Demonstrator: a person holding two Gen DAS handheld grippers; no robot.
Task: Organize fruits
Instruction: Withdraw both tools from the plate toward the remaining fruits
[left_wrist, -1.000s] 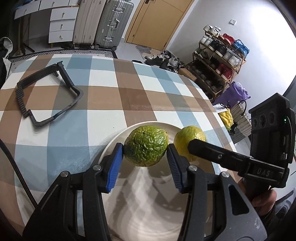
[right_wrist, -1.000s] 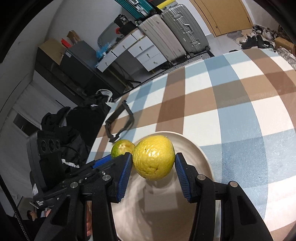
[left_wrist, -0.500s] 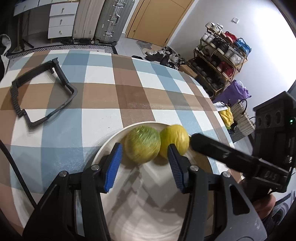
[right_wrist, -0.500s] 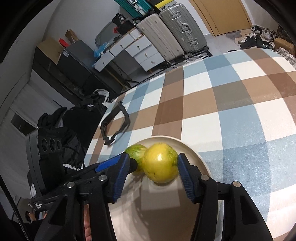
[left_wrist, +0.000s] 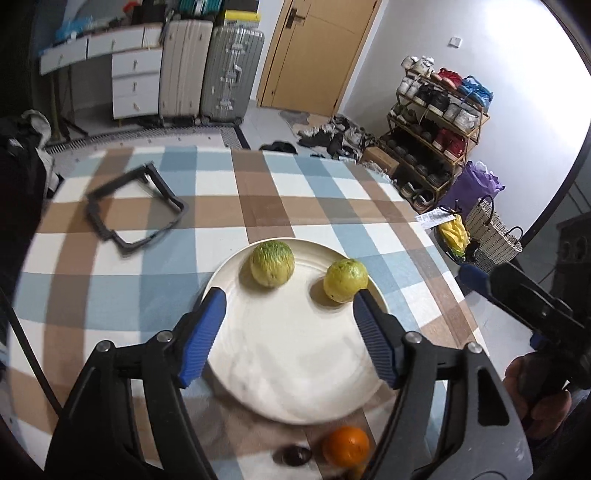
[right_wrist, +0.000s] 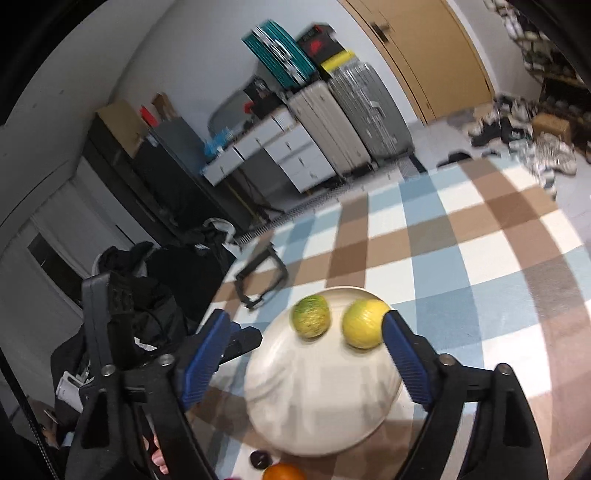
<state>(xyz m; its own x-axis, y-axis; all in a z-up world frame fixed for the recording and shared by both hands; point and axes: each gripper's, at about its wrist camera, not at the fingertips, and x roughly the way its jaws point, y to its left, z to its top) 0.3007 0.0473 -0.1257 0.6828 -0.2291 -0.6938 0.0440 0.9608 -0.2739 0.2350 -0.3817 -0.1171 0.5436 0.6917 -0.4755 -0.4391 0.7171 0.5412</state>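
A white plate (left_wrist: 295, 369) (right_wrist: 317, 406) lies on the checked tablecloth. Two fruits rest on its far part, apart from each other: a green-yellow one (left_wrist: 272, 263) (right_wrist: 311, 317) on the left and a yellow one (left_wrist: 345, 280) (right_wrist: 364, 323) on the right. My left gripper (left_wrist: 288, 332) is open and empty above the plate's near half. My right gripper (right_wrist: 306, 360) is open and empty, pulled back over the plate; one of its fingers (left_wrist: 476, 275) shows at the right of the left wrist view. An orange (left_wrist: 345, 445) (right_wrist: 283, 472) lies on the cloth near the plate's front edge.
A black square frame (left_wrist: 133, 212) (right_wrist: 260, 280) lies on the cloth at the far left. A small dark round thing (left_wrist: 295, 455) (right_wrist: 260, 459) sits beside the orange. The table's right edge (left_wrist: 461, 295) is close to the plate. Suitcases, drawers and a shoe rack stand beyond the table.
Both grippers opened, let their fruits go onto the plate, and pulled back and up. The two fruits rolled apart. The orange came into view.
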